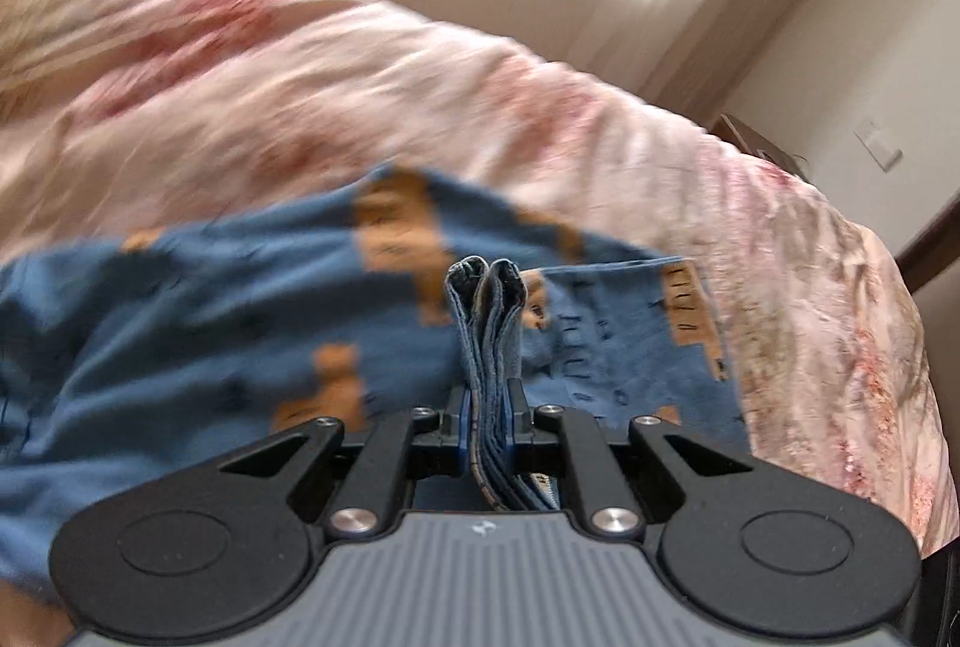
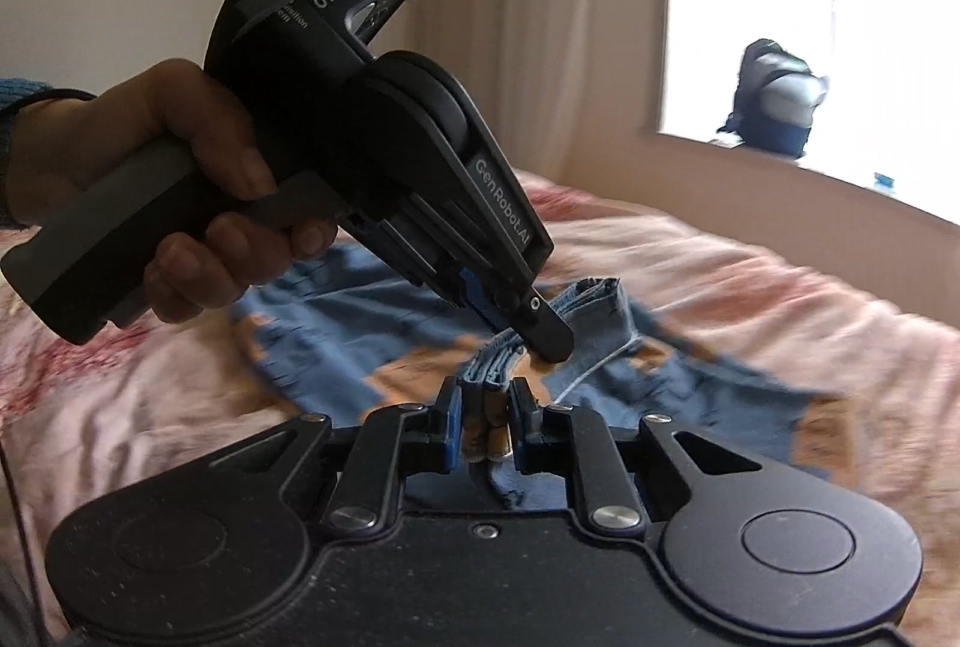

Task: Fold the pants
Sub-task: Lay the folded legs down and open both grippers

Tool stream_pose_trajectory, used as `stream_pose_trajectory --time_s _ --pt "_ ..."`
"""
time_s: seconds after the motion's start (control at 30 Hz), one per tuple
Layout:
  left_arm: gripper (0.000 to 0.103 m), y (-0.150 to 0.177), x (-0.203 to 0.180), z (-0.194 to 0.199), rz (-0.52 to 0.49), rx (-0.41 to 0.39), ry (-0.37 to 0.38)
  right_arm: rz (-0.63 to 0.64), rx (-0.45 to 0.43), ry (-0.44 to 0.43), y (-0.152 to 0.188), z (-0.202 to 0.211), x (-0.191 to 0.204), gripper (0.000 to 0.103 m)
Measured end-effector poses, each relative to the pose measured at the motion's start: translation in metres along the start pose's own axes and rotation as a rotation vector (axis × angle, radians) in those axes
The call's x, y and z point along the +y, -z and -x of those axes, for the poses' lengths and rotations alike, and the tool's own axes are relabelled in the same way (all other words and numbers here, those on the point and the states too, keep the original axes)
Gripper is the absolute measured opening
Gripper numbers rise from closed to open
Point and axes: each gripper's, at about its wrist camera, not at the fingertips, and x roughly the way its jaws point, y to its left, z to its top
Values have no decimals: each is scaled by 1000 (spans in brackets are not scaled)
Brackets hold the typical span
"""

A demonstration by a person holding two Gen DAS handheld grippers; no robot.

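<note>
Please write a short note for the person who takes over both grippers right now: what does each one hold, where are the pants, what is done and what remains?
Left gripper: shut on a bunched edge of the pants.
Right gripper: shut on another bunched edge, close beside the left.
Pants: blue with orange patches, spread on the pink bedspread, gripped edges lifted.
Done: both edges gathered.
Left: lay the fold down, smooth it, finish folding.
</note>
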Motion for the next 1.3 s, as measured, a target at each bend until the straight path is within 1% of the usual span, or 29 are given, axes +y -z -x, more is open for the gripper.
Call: stream_pose_trajectory --time_s 0.07,0.17,0.33,0.37,0.43,0.47,0.5,0.53,0.57,0.6,0.63,0.67,0.7,0.73,0.77,0.8,0.83,0.87,0.9,0.97,1.0,1.03,1.07,1.1,1.13,1.17,1.2,1.27,1.3 --pt "11 5 14 -1 11 -3 6 7 9 -28 1 -11 9 17" --pt "11 9 25 -1 -3 5 11 -1 17 -55 2 -22 17 17" --pt "12 12 36 -10 4 34 20 17 52 -57 10 -31 23 17" --pt "13 13 36 -11 -2 33 21 13 58 -58 11 -32 23 17" --pt "18 14 35 -9 -10 21 12 15 64 -62 13 -32 22 18" --pt "25 15 34 -6 -15 9 8 15 62 -68 13 -28 20 22" --pt "30 15 33 -2 -17 -1 -3 12 55 -74 13 -20 15 34" --pt "42 15 32 1 -18 -11 -12 15 49 -65 13 -15 13 44" --pt "55 15 30 5 -24 -29 -26 21 39 -47 14 -5 8 62" --pt "59 15 29 9 -33 -51 -47 34 23 -20 14 5 2 68" --pt "66 15 25 12 -47 -83 -80 53 9 24 14 17 -3 69" --pt "76 15 21 14 -61 -114 -109 72 0 89 14 26 -10 75" --pt "81 15 17 15 -75 -147 -138 91 -6 182 14 33 -18 88" --pt "90 15 12 14 -83 -178 -164 108 -5 265 14 35 -25 96" --pt "91 14 8 12 -87 -206 -190 131 -4 351 13 33 -33 102" --pt "91 14 3 9 -87 -227 -218 153 -1 431 11 27 -42 102" --pt "91 13 -1 3 -86 -241 -247 164 -10 469 9 21 -49 102" --pt "91 12 -5 -4 -92 -258 -276 165 -24 489 5 11 -56 102" --pt "91 12 -8 -9 -108 -272 -307 157 -29 489 2 0 -61 102" --pt "92 14 -11 -25 -162 -278 -408 170 -30 454 -2 -24 -63 102" --pt "93 16 -9 -31 -175 -270 -429 198 -19 441 -2 -35 -63 102" --pt "94 18 -5 -33 -173 -271 -427 241 11 442 -1 -47 -66 102" --pt "95 21 1 -33 -162 -278 -416 297 43 460 4 -56 -69 101" --pt "95 22 5 -33 -164 -279 -413 351 65 493 11 -63 -77 100" --pt "97 21 8 -34 -175 -275 -413 368 65 539 17 -62 -91 100" --pt "99 20 10 -34 -183 -273 -410 344 61 582 19 -58 -107 102" --pt "99 19 12 -33 -182 -271 -403 301 74 643 21 -52 -128 102" --pt "100 17 16 -31 -163 -266 -377 253 110 750 21 -40 -157 100" --pt "100 18 16 -28 -149 -268 -367 237 130 810 19 -34 -164 92"
